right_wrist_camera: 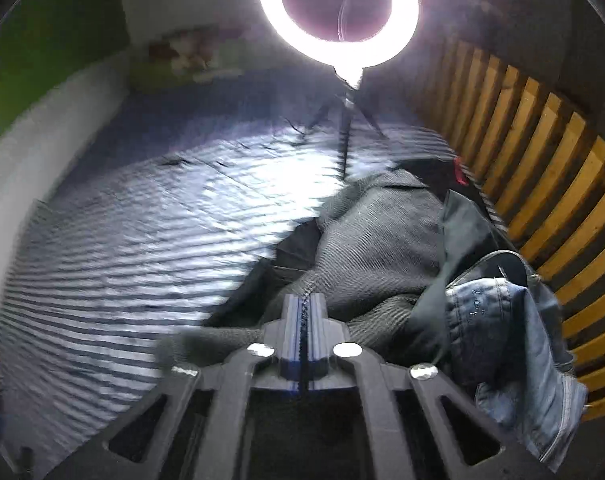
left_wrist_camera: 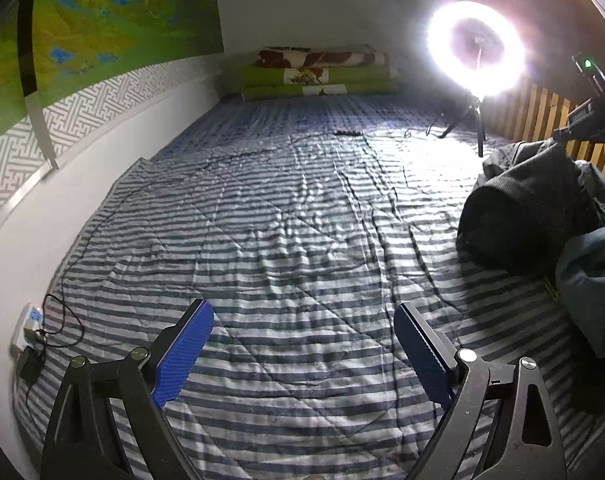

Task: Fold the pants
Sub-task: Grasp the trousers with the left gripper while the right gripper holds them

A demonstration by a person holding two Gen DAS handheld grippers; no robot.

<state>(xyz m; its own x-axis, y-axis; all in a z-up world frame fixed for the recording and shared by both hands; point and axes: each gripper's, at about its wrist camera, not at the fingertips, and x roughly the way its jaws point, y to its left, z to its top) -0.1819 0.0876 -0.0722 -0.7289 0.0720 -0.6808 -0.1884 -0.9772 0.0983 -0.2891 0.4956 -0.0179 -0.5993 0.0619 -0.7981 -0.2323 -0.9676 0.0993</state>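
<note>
Left hand-held gripper gapes empty over bare striped quilt; right hand-held gripper pinches grey pants.

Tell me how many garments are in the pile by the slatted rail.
3 visible: dark grey knit pants in front of the shut right gripper, a black garment behind, blue jeans nearest the slatted rail. More may be buried.

This is a bedroom in a home: a wide bed covered by a blue-and-white striped quilt fills the space, with folded blankets stacked at its far end against the wall. A wooden slatted rail borders one side, a green patterned hanging covers the other wall, and a lit ring light on a tripod stands on the bed beside a heap of clothes.
</note>
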